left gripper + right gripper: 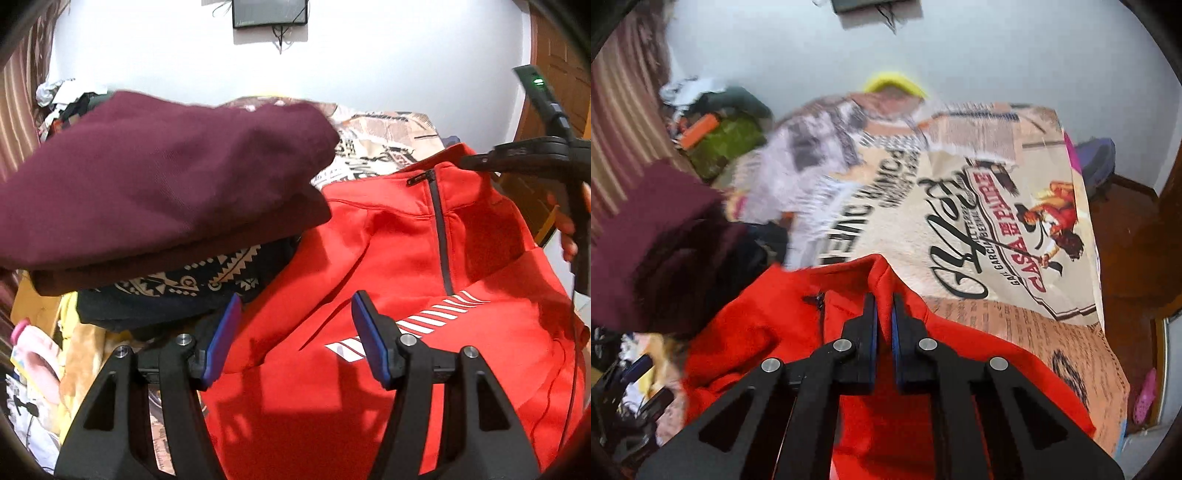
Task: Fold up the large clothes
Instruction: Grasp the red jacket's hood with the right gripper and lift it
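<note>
Right wrist view: my right claw [884, 306] is pinching red pullover [768, 314] collar at 12 o'clock; left claw [295, 321] is hanging spread; folding is barely starting.

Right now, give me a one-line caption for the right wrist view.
Right gripper shut on the collar of the red zip-neck pullover, over the printed bedsheet.

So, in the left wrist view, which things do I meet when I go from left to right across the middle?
Maroon folded garment → dark patterned cloth beneath its edge → red zip-neck top → right gripper, shut on the top's collar → a hand on its handle.
</note>
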The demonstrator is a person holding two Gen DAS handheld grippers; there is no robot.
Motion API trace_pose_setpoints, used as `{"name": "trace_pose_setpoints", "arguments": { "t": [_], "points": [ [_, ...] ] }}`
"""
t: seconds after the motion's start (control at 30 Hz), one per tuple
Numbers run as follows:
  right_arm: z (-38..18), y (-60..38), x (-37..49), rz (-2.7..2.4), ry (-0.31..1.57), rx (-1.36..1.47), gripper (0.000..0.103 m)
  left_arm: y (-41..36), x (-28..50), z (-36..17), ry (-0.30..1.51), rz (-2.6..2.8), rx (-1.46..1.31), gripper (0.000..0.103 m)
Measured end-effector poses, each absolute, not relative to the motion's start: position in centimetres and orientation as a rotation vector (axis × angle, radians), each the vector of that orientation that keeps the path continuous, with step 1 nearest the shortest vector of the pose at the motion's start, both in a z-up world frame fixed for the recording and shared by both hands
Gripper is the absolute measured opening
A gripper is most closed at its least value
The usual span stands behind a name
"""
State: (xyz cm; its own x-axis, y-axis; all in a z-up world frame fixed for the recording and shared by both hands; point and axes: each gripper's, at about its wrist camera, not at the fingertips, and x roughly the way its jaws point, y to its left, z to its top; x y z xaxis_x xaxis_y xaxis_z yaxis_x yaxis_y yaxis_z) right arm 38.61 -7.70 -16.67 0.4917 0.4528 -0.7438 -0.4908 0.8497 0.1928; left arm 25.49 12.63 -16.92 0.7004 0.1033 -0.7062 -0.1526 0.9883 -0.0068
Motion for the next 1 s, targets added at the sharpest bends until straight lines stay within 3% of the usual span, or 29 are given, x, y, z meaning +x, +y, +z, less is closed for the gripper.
{"name": "trace_pose_setpoints", "arguments": {
  "t": [0.37, 0.8, 0.87, 1.0],
  "points": [
    [-13.5, -11.4, 27.7, 0.699, 0.790, -0.043, 0.005, 12.2, 21.8, -13.8, 0.741, 0.123, -0.057, 0.062],
    [-20.4, -15.2, 21.7, 0.650, 0.896, -0.070, 0.005, 7.6, 22.1, -13.1, 0.778, -0.035, -0.115, 0.063],
    [-21.3, -15.6, 21.6, 0.644, 0.914, -0.055, 0.005, 6.4, 22.8, -13.6, 0.780, -0.045, -0.099, 0.069],
    [-21.8, -15.8, 20.4, 0.637, 0.909, -0.047, 0.005, 5.1, 25.1, -16.2, 0.854, -0.025, -0.099, 0.069]
  ]
}}
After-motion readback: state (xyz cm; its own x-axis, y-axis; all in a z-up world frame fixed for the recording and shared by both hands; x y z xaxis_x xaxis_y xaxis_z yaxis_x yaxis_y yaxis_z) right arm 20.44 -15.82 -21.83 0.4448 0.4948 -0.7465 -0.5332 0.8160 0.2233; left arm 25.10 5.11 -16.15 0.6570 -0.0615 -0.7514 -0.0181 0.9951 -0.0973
